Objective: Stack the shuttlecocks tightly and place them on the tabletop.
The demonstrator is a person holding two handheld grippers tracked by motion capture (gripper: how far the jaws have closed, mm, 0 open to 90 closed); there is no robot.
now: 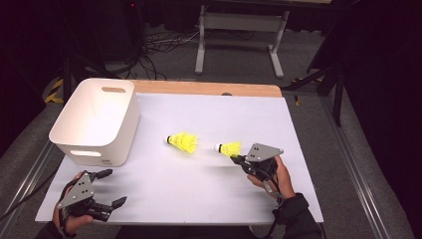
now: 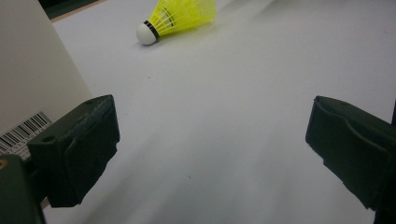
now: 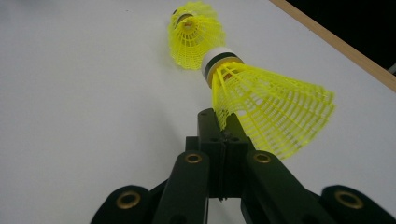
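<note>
Your right tongs (image 1: 235, 158) are clamped on the skirt edge of one yellow shuttlecock (image 1: 229, 148), held just above the bench (image 1: 164, 189). A second shuttlecock (image 1: 183, 142) lies nearby at bench centre. Your left tongs (image 1: 110, 188) stand open, holding nothing, beside the white bin (image 1: 94, 122).

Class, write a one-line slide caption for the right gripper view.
Right tool shut on a yellow shuttlecock's skirt; second shuttlecock lies beyond.
</note>
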